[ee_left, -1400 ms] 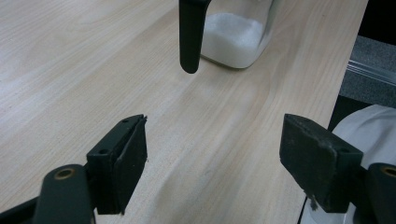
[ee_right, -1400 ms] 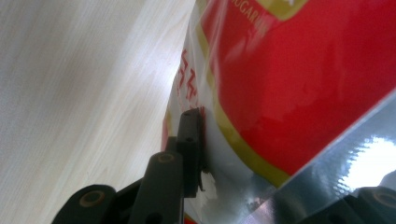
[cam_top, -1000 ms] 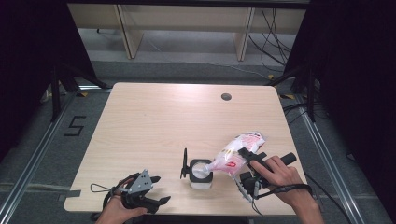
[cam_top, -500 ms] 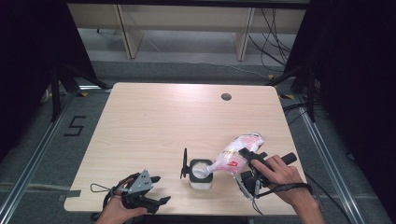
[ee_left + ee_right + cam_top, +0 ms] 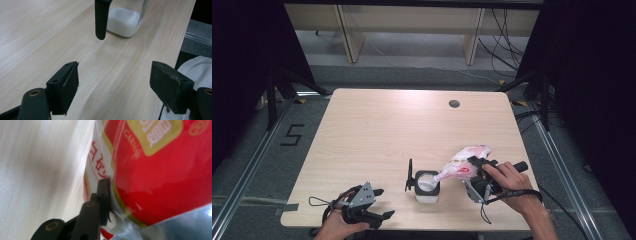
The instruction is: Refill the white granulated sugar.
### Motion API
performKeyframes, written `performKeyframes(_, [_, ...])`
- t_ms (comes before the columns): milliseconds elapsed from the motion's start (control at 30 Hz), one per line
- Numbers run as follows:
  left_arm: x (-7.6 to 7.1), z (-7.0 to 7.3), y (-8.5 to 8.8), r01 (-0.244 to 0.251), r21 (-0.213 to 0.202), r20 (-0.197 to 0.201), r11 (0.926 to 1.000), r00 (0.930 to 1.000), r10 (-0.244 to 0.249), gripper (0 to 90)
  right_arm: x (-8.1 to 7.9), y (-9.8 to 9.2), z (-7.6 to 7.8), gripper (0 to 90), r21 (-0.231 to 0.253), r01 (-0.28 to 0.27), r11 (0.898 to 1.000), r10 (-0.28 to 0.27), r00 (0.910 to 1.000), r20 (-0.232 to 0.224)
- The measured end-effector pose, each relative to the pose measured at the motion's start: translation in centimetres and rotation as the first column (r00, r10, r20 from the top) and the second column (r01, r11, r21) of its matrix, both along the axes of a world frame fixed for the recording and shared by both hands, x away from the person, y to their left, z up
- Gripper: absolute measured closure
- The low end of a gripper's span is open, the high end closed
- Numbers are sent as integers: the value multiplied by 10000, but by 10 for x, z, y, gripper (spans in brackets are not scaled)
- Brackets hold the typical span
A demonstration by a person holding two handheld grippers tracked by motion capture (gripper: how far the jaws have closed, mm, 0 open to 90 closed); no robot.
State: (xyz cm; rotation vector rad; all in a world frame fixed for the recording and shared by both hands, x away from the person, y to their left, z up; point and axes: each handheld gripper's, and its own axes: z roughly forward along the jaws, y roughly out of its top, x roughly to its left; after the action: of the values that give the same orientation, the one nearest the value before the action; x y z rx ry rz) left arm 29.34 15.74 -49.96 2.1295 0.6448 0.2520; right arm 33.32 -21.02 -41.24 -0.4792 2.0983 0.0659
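Note:
A red and white sugar bag (image 5: pixel 466 161) hangs tilted, its mouth down over a clear square container (image 5: pixel 427 189) that holds white sugar. My right gripper (image 5: pixel 478 169) is shut on the bag's rear part, near the table's front right. In the right gripper view one black finger (image 5: pixel 103 195) presses on the bag (image 5: pixel 155 165); the other is hidden behind it. A black lid flap (image 5: pixel 410 176) stands up at the container's left. My left gripper (image 5: pixel 384 202) rests open at the front left, aimed at the container (image 5: pixel 127 21) and flap (image 5: pixel 101 20), with nothing between its jaws (image 5: pixel 113 85).
The wooden table (image 5: pixel 377 130) has a small dark round hole (image 5: pixel 454 104) at its far right. The container stands close to the front edge. Wooden shelving (image 5: pixel 407 30) stands beyond the table. A "5" (image 5: pixel 292 135) is marked on the floor at left.

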Motion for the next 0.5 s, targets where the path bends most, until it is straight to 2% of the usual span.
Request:
performKeyframes(33, [0,0,0,-46,45,56,10000,10000,46,230,2,-1,0,753,52,-42,10000,43,9998,-179])
performKeyframes(67, [0,-1,0,-159,-15,150,9999,9998,159,230,1,-3,-2,754,528,142,9985,-125,9994,-313])
performKeyframes(100, [0,-1,0,-144,-5,149,9999,9998,144,230,3,-3,1,754,452,-148,9989,160,9996,-244])
performKeyframes(133, [0,-1,0,-39,-24,73,10000,10000,39,230,2,-5,0,754,588,81,9982,-59,9993,-373])
performKeyframes(167, [1,1,1,132,256,47,9996,9999,-134,230,4,-5,0,754,674,-140,9976,161,9994,-309])
performKeyframes(200, [1,1,1,146,299,136,9994,9998,-150,230,3,-6,-1,754,915,149,9957,-104,9987,-492])
performKeyframes(233, [-1,-1,-1,-35,-112,135,9999,9999,36,230,5,-7,1,754,763,52,9971,-10,9985,-548])
performKeyframes(267, [-1,0,-1,-104,-81,121,9999,9999,105,230,8,-8,2,754,894,-338,9954,392,9975,-588])
performKeyframes(300, [-1,-1,-2,-136,-171,128,9998,9998,139,230,5,-12,-2,754,1551,426,9870,-286,9954,-911])
performKeyframes(333, [1,1,1,7,311,281,9995,9996,-16,230,5,-14,-2,755,1900,707,9792,-513,9931,-1050])
performKeyframes(367, [1,0,0,-78,122,270,9999,9996,75,230,8,-14,1,755,1715,373,9845,-207,9950,-973])
performKeyframes(400, [0,-1,-1,-130,-150,200,9998,9997,133,229,10,-18,2,755,1966,590,9787,-356,9920,-1208])
performKeyframes(467, [0,0,0,-110,-97,203,9999,9997,112,230,11,-22,2,756,2374,770,9684,-442,9891,-1405])
performKeyframes(500, [0,0,-1,-110,-97,207,9999,9997,112,230,10,-26,0,757,2887,1359,9477,-845,9793,-1837])
